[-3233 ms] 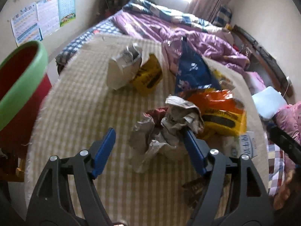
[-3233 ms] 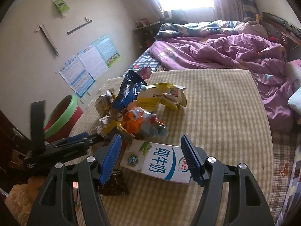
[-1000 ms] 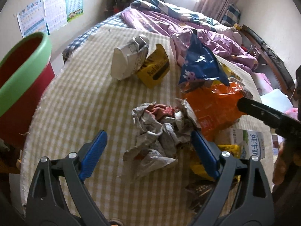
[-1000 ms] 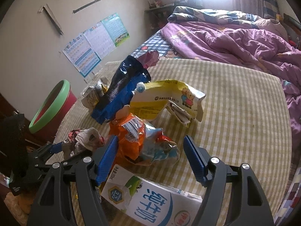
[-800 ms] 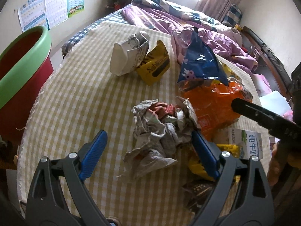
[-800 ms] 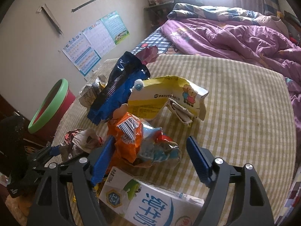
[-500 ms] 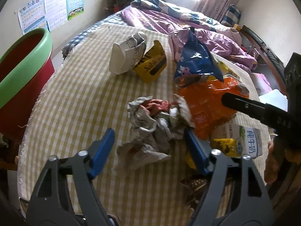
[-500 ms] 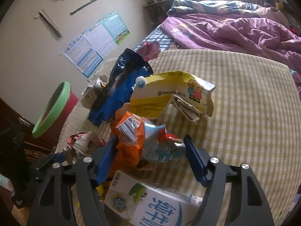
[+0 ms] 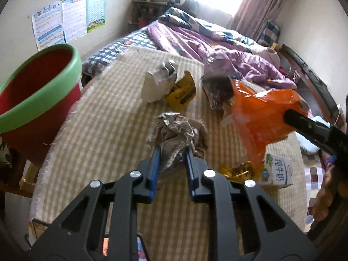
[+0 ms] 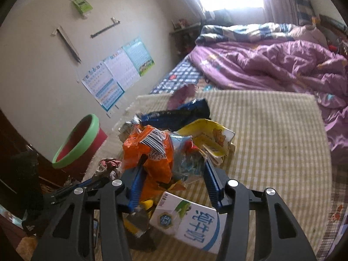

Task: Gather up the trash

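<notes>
Left gripper (image 9: 171,154) closing on paper wad (image 9: 177,133), right gripper (image 10: 173,179) closing around orange bag (image 10: 150,152); nothing visibly binned, carton (image 10: 191,224) and wrappers left.

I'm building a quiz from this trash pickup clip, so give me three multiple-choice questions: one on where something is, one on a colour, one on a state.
1. Where is the milk carton?
A. In the bin
B. On the checked mat, near the camera
C. On the purple quilt

2. What colour is the rim of the red bin?
A. Green
B. Blue
C. White

3. What is between the pads of the left hand-held gripper?
A. Nothing
B. The milk carton
C. Crumpled paper

Answers: 1 B, the carton lies on the mat. 2 A, a green band tops the bin. 3 C, the blue pads pinch the paper.
</notes>
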The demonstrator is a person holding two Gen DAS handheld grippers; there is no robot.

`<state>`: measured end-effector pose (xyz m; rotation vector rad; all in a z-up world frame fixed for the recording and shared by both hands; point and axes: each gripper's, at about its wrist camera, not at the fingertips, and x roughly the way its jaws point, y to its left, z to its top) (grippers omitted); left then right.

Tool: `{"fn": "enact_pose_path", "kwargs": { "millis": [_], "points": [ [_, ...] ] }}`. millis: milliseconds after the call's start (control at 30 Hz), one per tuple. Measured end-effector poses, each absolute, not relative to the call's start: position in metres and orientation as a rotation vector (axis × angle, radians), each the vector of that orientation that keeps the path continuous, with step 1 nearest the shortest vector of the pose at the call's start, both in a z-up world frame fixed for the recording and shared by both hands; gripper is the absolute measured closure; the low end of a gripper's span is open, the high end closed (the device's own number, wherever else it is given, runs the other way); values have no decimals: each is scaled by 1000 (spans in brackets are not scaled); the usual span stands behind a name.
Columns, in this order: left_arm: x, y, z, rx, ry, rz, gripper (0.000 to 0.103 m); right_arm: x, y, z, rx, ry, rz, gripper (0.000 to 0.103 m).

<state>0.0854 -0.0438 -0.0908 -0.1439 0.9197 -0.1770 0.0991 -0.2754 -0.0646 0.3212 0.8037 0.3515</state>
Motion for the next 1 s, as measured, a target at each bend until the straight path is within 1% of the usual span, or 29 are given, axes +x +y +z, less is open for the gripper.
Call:
{"fn": "enact_pose_path", "kwargs": {
  "millis": [167,200,233,267,300,333,367,400,433,667,700,733,833,1000],
  "points": [
    [87,-36,-89,-147,901,-164,80,88,-273,-50,278,734,300,54],
    [89,-37,-90,-141,907,-171,75,88,-274,-50,278,733,297,54],
    [91,-39,-91,-133,912,-177,63,88,-275,-49,278,732,293,54],
    [93,-40,-92,-124,914,-178,55,88,-276,-49,277,732,288,54],
    [94,-41,-93,-122,912,-178,45,87,-278,-50,278,733,285,54],
    [95,-41,-94,-123,908,-178,39,87,-279,-51,281,734,281,54],
    [97,-41,-96,-125,911,-177,35,87,-281,-52,286,736,278,54],
    [101,-42,-99,-127,924,-175,26,87,-282,-53,290,738,275,54],
    [103,-42,-102,-126,940,-176,24,87,-284,-54,293,739,274,54],
    [120,-49,-122,-88,1015,-165,24,85,-289,-60,313,750,261,54],
    [121,-49,-125,-90,1027,-167,30,85,-290,-61,315,751,258,54],
    [121,-51,-127,-98,1033,-169,42,85,-291,-61,316,751,257,54],
    [119,-51,-127,-109,1023,-165,55,85,-292,-60,320,746,254,54],
    [110,-44,-111,-137,975,-155,58,82,-287,-51,300,715,258,54]
  ]
}}
